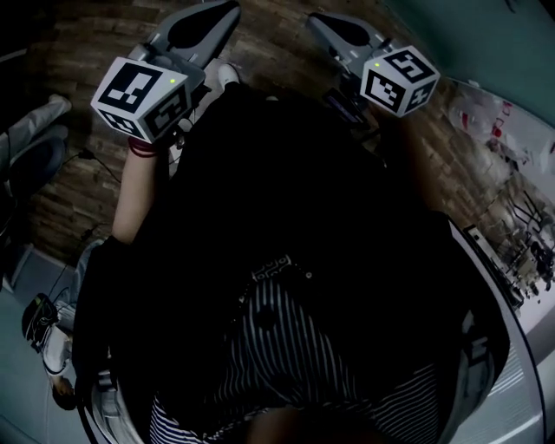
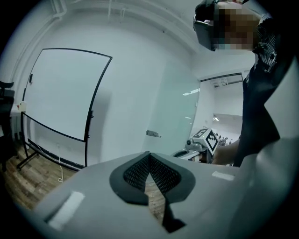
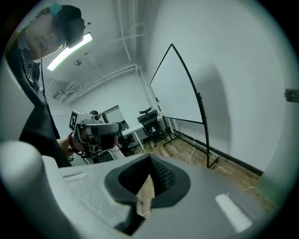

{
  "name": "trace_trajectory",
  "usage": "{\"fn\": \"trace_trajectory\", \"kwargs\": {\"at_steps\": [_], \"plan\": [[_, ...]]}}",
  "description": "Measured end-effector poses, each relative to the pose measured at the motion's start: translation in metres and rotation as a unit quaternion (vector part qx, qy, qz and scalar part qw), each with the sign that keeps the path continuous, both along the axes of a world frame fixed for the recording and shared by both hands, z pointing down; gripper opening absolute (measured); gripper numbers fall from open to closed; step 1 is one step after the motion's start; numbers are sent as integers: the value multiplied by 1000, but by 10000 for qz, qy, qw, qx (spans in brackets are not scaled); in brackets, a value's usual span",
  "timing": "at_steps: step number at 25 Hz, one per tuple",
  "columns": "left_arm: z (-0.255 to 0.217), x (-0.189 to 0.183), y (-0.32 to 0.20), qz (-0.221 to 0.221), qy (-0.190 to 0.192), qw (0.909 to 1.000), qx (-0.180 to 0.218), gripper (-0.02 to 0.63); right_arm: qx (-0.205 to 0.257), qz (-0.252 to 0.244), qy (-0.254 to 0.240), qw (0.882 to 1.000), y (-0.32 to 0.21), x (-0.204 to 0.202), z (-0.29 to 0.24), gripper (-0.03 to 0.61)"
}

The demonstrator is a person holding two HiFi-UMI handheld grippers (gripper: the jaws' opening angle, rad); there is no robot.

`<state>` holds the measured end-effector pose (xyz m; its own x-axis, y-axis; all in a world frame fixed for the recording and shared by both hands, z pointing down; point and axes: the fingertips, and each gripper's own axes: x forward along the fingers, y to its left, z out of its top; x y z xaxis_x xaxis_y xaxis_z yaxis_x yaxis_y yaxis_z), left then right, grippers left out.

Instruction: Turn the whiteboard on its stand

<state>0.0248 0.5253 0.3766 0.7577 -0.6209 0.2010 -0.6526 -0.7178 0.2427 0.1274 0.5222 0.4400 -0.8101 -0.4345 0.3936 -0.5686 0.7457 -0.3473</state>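
The whiteboard [image 2: 58, 95] stands on a black wheeled stand against the white wall, some way off at the left of the left gripper view. In the right gripper view the whiteboard [image 3: 176, 91] appears edge-on, its frame leg [image 3: 205, 140] resting on the wooden floor. My left gripper [image 2: 149, 156] is shut with nothing between its jaws and is far from the board. My right gripper [image 3: 149, 159] is likewise shut and empty. In the head view both grippers are held out in front of the person's dark clothing, left gripper [image 1: 224, 12] and right gripper [image 1: 319, 21] over the floor.
A glass door with a handle [image 2: 153, 134] is right of the board. An office chair [image 3: 149, 119] and desks stand at the room's far end. A cluttered white table [image 1: 507, 260] is at the person's right. A thin cord [image 3: 190, 153] hangs by the stand.
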Motion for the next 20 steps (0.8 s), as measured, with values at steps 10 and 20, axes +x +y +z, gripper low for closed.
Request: {"fn": "trace_trajectory", "kwargs": {"at_steps": [10,20], "plan": [[-23,-25,-54,330,620,9975,76,0,123,53,135,9998,-33,-53,-27,2],[8,-66,-92,750,117,9971,54,0,305,290,-105,9991,-77,-110,-32,2]]}}
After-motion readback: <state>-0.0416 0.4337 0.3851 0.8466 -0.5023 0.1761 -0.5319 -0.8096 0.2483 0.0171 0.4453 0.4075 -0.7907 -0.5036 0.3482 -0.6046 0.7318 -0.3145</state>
